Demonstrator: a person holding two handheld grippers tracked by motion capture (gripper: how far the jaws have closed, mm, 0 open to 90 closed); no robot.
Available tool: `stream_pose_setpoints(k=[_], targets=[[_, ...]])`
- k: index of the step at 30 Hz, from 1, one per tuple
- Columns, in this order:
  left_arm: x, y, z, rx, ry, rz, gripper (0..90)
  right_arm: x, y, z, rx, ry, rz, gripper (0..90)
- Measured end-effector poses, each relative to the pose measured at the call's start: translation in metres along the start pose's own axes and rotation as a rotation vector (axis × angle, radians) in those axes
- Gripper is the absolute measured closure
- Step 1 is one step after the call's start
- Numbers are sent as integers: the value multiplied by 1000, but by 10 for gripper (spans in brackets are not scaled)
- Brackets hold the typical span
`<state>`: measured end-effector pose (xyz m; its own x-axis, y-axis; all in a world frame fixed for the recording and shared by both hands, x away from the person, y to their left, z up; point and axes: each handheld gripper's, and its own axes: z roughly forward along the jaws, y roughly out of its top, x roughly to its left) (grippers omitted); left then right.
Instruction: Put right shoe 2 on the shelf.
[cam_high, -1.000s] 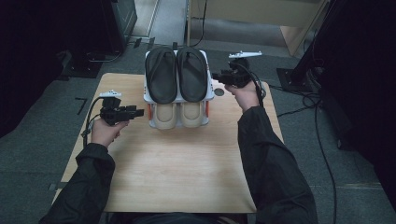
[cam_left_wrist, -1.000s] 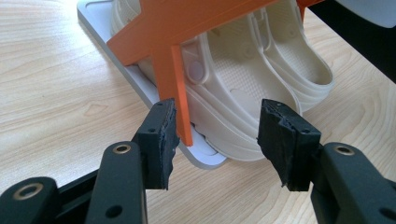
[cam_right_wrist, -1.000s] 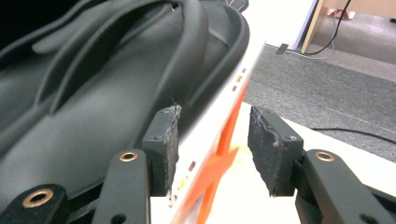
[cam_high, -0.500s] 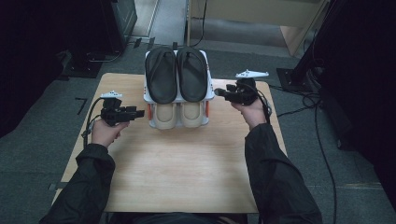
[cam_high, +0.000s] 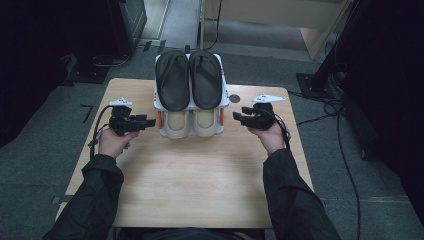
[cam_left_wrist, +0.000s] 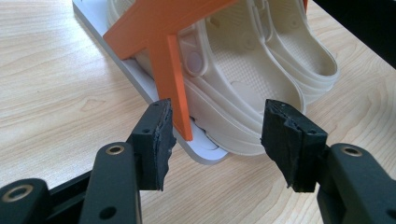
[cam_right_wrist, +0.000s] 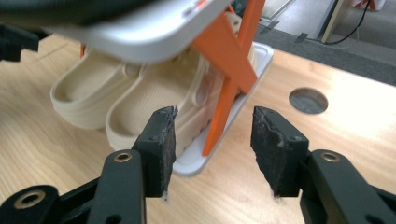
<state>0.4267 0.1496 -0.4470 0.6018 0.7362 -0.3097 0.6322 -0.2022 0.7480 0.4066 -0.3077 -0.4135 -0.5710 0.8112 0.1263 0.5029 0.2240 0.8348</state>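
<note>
A two-tier shoe rack (cam_high: 225, 102) with white shelves and orange supports (cam_left_wrist: 175, 88) stands at the table's far middle. A pair of black slippers (cam_high: 189, 80) lies on the top shelf, a pair of cream clogs (cam_high: 191, 123) on the bottom one. My left gripper (cam_high: 150, 121) is level at the rack's left side and points at the clogs (cam_left_wrist: 243, 79). My right gripper (cam_high: 236, 117) is at the rack's right side and points left at the orange support (cam_right_wrist: 224, 102). Both grippers' jaws have just been opening and stand open, gripping nothing (cam_left_wrist: 218, 106) (cam_right_wrist: 215, 112).
The wooden table (cam_high: 200, 185) has a round cable hole (cam_high: 234, 98) just right of the rack, close to my right gripper. Cables trail over the grey floor (cam_high: 345, 165) to the right, and dark furniture stands around the table.
My right gripper has come down and towards the person, from beside the top shelf to beside the lower one. The left gripper has kept its place.
</note>
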Motion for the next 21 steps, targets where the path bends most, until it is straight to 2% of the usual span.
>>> stream_pose_setpoints(k=[10, 13, 21], targets=[[-4, -2, 4, 7, 0, 21, 413, 2, -37, 2, 6, 23, 41, 497], [-5, -3, 5, 11, -2, 24, 404, 4, -46, 3, 23, 22, 25, 490], [-6, -5, 6, 3, -8, 28, 371, 8, -59, 5, 17, 49, 16, 458]])
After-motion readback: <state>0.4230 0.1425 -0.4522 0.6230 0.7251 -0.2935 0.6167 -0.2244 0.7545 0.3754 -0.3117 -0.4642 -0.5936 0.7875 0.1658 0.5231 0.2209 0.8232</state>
